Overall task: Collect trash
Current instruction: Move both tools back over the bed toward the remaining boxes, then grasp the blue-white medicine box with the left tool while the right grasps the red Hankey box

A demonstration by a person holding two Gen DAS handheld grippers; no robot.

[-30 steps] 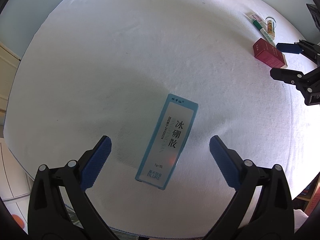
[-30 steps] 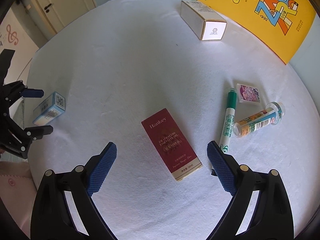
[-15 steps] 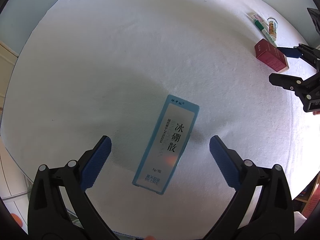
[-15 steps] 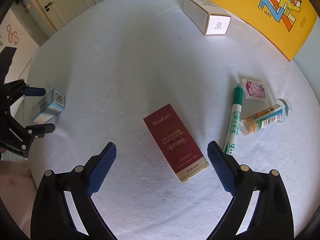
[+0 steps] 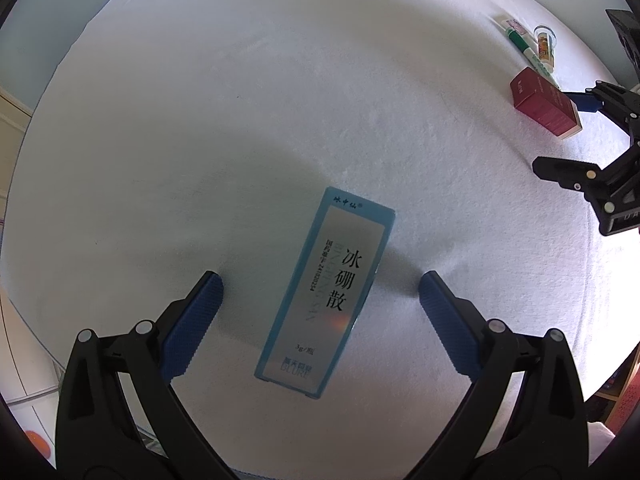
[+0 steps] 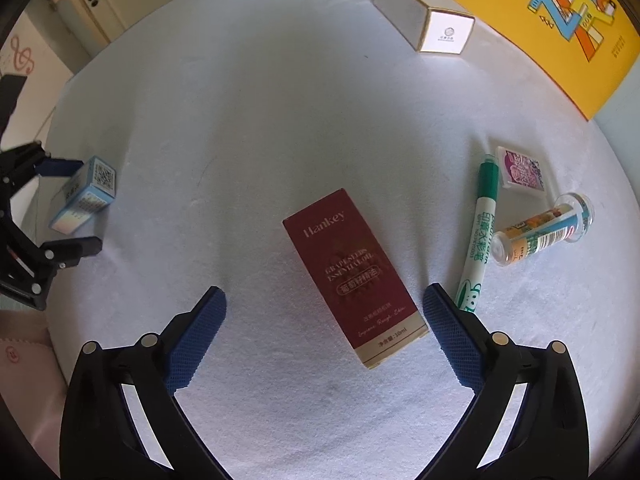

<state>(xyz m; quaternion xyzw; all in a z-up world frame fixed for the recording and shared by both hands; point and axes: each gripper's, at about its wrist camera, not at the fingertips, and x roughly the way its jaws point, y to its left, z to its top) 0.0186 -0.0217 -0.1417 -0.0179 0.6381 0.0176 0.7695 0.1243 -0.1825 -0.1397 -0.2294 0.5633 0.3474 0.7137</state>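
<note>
White cloth-covered table (image 6: pixel 280 100), bearing all items; a yellow illustrated book (image 6: pixel 560 20) lies at its far edge, with a long white carton (image 6: pixel 424 16) just in front of it. Left gripper (image 5: pixel 320 296), pointing steeply down, jaws wide apart and released: a pale blue box (image 5: pixel 328 292) printed with black characters lies flat on the cloth between the blue pads (image 5: pixel 192 324), touching neither. Right gripper (image 6: pixel 322 300), also pointing steeply down, jaws opening: a dark red box (image 6: pixel 352 276) labelled "Hankey" lies flat and slightly askew between its pads (image 6: pixel 452 336), its lower right corner close to the right pad, no contact visible. In the right wrist view the blue box appears at the left edge, framed by the other gripper's fingers; in the left wrist view the red box sits likewise at the far right. Right of the red box, a green-capped marker (image 6: pixel 480 232) lies nearly parallel to it, its tip close to the right pad. Beside the marker, a clear plastic vial (image 6: pixel 540 232) with a coloured label lies on its side. Smallest item: a flat purple-printed packet (image 6: pixel 520 168), just beyond the vial and next to the marker's cap
</note>
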